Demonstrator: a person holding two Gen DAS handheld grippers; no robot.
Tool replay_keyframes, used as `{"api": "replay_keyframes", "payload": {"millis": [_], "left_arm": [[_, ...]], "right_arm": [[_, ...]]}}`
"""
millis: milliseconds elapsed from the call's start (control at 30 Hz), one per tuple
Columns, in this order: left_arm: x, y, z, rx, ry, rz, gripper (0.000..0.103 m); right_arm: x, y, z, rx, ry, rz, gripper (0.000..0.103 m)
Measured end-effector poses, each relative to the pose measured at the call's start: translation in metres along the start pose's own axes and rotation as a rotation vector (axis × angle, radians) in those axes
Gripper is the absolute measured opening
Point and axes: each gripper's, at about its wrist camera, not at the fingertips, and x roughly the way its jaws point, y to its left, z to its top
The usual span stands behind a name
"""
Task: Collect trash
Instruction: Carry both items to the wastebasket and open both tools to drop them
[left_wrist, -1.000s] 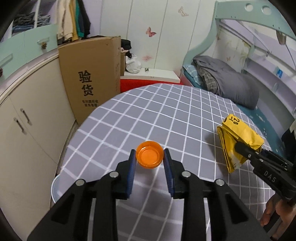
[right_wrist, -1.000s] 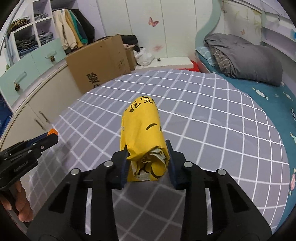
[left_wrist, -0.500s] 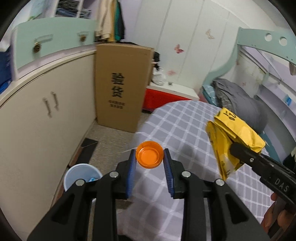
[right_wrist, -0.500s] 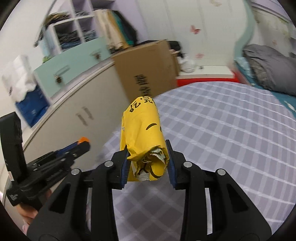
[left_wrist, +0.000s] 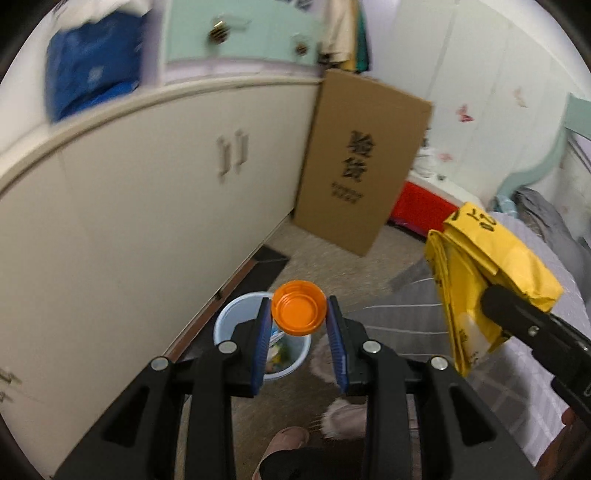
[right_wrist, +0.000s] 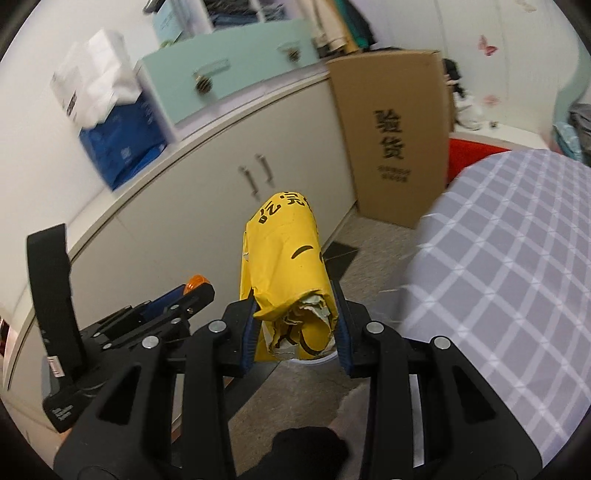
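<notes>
My left gripper (left_wrist: 298, 321) is shut on an orange bottle cap (left_wrist: 299, 312), held in the air above a pale blue waste bin (left_wrist: 236, 317) that stands on the floor with some trash inside. My right gripper (right_wrist: 295, 317) is shut on a crumpled yellow paper bag (right_wrist: 286, 258) with black print. In the left wrist view that yellow bag (left_wrist: 480, 273) hangs at the right, clamped by the right gripper's black fingers (left_wrist: 517, 317). In the right wrist view the left gripper (right_wrist: 192, 291) shows at lower left with the orange cap (right_wrist: 197, 281) at its tip; the bin is mostly hidden behind the bag.
A cream cabinet (left_wrist: 147, 206) runs along the left. A tall cardboard box (left_wrist: 362, 166) leans at its far end. The round table with a grey checked cloth (right_wrist: 509, 273) lies to the right. A person's slippered feet (left_wrist: 288, 439) stand on the carpet below.
Both grippers have swung left off the table with the cap and the bag still held. They now hang over the floor by the cabinet, with the blue bin below.
</notes>
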Motion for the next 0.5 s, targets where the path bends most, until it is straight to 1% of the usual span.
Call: {"api": "replay_keyframes", "payload": {"millis": [167, 300, 333, 400, 467, 500], "left_arm": [[0.022, 0.038, -0.003, -0.053, 0.035, 0.049, 0.029], [0.040, 0.065, 0.000, -0.098, 0.056, 0.072, 0.029], [0.043, 0.072, 0.000, -0.107, 0.058, 0.083, 0.029], [0.050, 0.081, 0.002, -0.120, 0.064, 0.098, 0.029], [0.055, 0.088, 0.003, -0.130, 0.070, 0.107, 0.029], [0.060, 0.092, 0.004, -0.135, 0.076, 0.114, 0.029]], "right_arm": [[0.039, 0.022, -0.001, -0.013, 0.035, 0.020, 0.034], [0.070, 0.033, 0.007, -0.023, 0.041, 0.025, 0.034], [0.074, 0.035, 0.009, -0.022, 0.037, 0.026, 0.036], [0.092, 0.042, 0.014, -0.032, 0.030, 0.024, 0.041], [0.110, 0.047, 0.018, -0.043, 0.015, 0.016, 0.059], [0.121, 0.049, 0.019, -0.064, 0.015, 0.003, 0.065]]}}
